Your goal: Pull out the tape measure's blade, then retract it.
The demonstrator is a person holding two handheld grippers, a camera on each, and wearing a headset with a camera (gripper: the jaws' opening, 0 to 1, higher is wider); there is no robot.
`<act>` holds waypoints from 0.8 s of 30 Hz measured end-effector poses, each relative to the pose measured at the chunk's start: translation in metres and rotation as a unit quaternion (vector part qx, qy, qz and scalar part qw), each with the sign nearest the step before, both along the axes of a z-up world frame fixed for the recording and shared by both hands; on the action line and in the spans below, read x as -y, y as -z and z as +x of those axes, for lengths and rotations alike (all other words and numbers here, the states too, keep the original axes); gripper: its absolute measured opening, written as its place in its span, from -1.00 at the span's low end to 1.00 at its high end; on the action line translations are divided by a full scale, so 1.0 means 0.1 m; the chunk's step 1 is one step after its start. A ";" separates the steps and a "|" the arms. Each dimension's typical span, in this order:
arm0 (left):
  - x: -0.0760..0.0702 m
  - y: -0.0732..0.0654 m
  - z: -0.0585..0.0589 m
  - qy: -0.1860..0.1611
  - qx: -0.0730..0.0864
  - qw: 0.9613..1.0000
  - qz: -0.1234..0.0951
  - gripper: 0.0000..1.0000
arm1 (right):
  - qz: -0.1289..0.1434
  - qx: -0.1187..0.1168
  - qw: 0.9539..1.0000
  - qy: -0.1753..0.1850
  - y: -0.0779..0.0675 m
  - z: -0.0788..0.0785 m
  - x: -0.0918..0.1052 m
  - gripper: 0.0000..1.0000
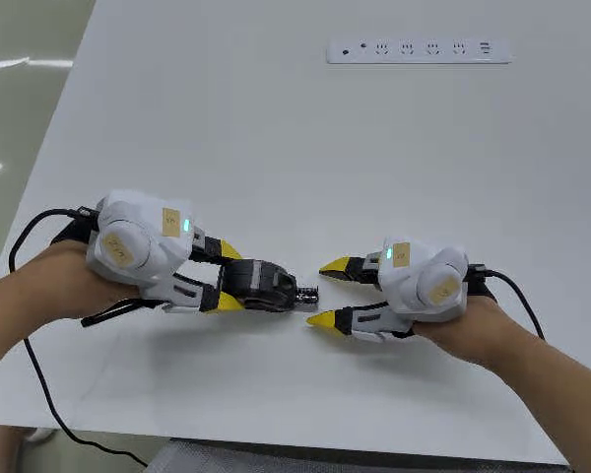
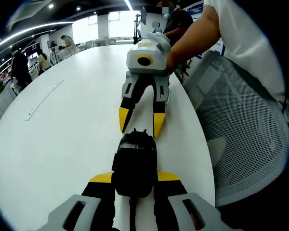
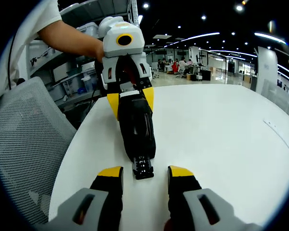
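- A black tape measure (image 1: 261, 286) lies on the white table (image 1: 276, 148) at 6 o'clock in the head view. Its long axis runs 9 to 3, and its metal hook (image 3: 143, 168) points to 3.
- The left gripper (image 1: 229, 277) has its fingers clamped on the tape measure. The right gripper (image 1: 320, 294) holds its fingers apart, one on each side of the hook and clear of it.
- The right gripper view shows the hook plainly, while in the left gripper view the tape measure's own bulk hides it.
- The left jaws cover the tape measure's rear end.
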State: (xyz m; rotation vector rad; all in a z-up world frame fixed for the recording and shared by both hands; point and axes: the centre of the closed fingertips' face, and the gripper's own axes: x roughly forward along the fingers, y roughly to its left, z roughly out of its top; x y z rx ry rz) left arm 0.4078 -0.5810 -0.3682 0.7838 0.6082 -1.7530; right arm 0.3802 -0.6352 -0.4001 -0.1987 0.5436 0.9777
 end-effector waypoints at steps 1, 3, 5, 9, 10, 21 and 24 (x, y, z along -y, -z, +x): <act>0.00 0.00 0.00 0.000 0.000 1.000 0.000 -0.45 | -0.002 0.002 1.000 -0.002 0.01 0.01 -0.02 -0.30; 0.00 0.00 0.00 0.000 0.000 1.000 0.000 -0.45 | 0.000 0.010 1.000 -0.006 0.00 0.02 -0.04 -0.34; 0.00 0.00 -0.01 -0.001 0.000 1.000 0.000 -0.44 | 0.000 0.014 1.000 -0.008 0.00 0.03 -0.05 -0.40; 0.00 -0.01 -0.01 -0.003 -0.002 1.000 0.000 -0.44 | 0.003 0.018 1.000 -0.012 0.02 0.04 -0.08 -0.45; 0.00 -0.01 -0.01 -0.003 -0.002 1.000 0.000 -0.44 | 0.003 0.019 1.000 -0.014 0.02 0.04 -0.08 -0.47; 0.01 -0.01 -0.02 -0.004 -0.006 1.000 -0.001 -0.44 | 0.007 0.020 1.000 -0.023 0.05 0.04 -0.11 -0.63; 0.01 -0.02 -0.02 -0.004 -0.007 1.000 -0.001 -0.44 | 0.008 0.019 0.999 -0.025 0.07 0.04 -0.12 -0.65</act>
